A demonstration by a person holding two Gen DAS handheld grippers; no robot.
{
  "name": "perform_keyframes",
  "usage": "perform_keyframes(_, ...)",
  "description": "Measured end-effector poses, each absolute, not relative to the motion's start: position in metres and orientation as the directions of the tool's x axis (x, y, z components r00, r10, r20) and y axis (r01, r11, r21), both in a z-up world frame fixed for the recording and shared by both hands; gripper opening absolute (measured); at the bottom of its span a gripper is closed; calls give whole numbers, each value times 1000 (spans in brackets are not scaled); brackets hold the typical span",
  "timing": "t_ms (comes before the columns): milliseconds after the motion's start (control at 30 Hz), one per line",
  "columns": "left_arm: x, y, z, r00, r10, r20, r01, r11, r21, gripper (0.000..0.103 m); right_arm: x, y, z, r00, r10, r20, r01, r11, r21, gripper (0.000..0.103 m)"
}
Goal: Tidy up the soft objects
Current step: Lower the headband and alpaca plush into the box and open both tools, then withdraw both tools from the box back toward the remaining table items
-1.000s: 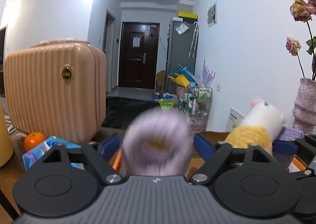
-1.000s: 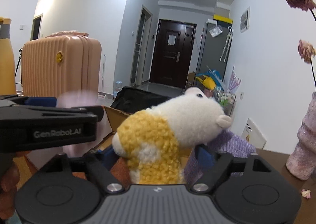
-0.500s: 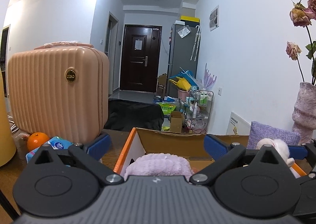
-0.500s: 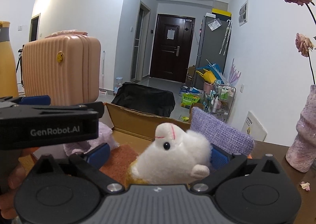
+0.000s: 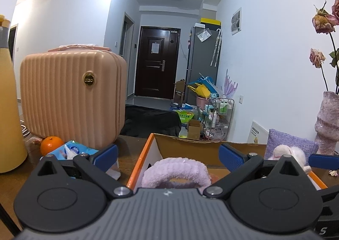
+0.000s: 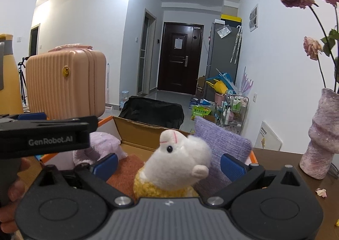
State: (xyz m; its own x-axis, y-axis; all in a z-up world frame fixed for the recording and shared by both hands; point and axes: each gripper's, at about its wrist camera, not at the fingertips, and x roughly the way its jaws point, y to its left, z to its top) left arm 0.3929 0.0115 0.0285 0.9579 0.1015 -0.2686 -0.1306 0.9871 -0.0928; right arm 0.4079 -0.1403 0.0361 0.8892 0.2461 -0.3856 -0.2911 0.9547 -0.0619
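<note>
A cardboard box [image 5: 191,146] with an orange rim stands open on the desk [image 5: 129,146]. It holds, left to right, a lilac fluffy ring [image 5: 175,171], a rust-coloured cloth [image 6: 127,169], a white and yellow plush toy [image 6: 180,161] and a purple knitted cushion [image 6: 222,144] leaning against the right wall.

The left wrist view alone shows an orange [image 5: 51,144] and a blue tissue pack [image 5: 74,151] on the desk left of the box, in front of a peach suitcase [image 5: 70,96]. There the plush toy is mostly hidden behind the tool's linkage. The right wrist view alone shows the rust cloth, the toy's face, a fallen petal [image 6: 321,192] on the desk near a mottled vase [image 6: 324,140], and a hand [image 6: 12,195] gripping the other tool's handle.

The plush toy stands roughly upright, long axis vertical, with its snout turned to the right in the right wrist view. The ring stands on edge, its hole facing the left camera.

The left tool [image 5: 168,153] is spread to its widest; the ring sits low between the blue pads [image 5: 106,154], touching neither. The right tool [image 6: 168,162] is equally wide, with the toy between its pads [image 6: 232,164], free of both.
</note>
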Motion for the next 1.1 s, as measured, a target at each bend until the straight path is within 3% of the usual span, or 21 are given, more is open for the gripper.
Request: perform_keyframes(1100,312,14,23,952,140,-273,-167,983,-77,103,319,-181,30,914,258,-312,-269,963,9,103)
